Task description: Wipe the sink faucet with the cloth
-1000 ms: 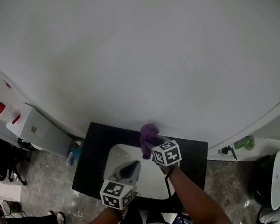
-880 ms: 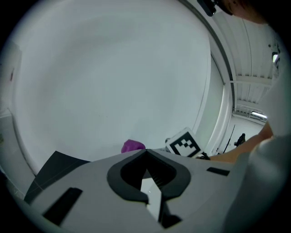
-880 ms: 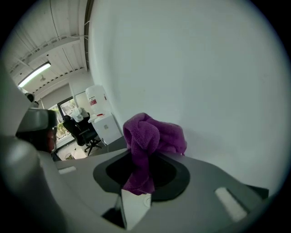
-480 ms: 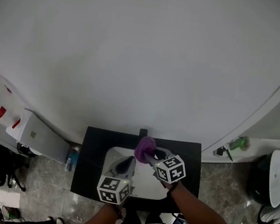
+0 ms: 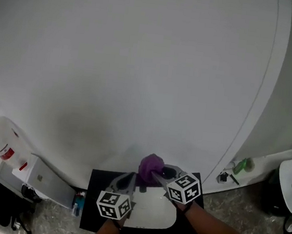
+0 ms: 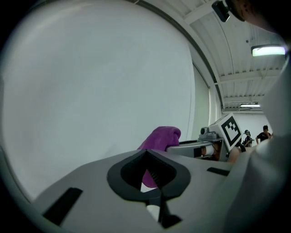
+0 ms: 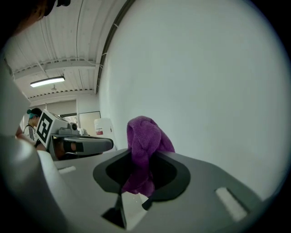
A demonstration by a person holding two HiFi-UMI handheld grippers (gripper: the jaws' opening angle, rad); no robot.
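1. Right gripper is clamped on the purple cloth, which bunches above its tips, probably as a wad for rubbing.
2. Left gripper is closed on nothing and sits alongside, likely idle.
3. Both hover above the white sink; the faucet is hidden.

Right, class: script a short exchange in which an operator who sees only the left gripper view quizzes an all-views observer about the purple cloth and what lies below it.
Operator: Is that cloth actually gripped?
Observer: Yes. The right gripper view shows the purple cloth pinched in the jaws of the right gripper.
Operator: What's underneath?
Observer: The head view shows a white sink set in a black counter below the cloth.
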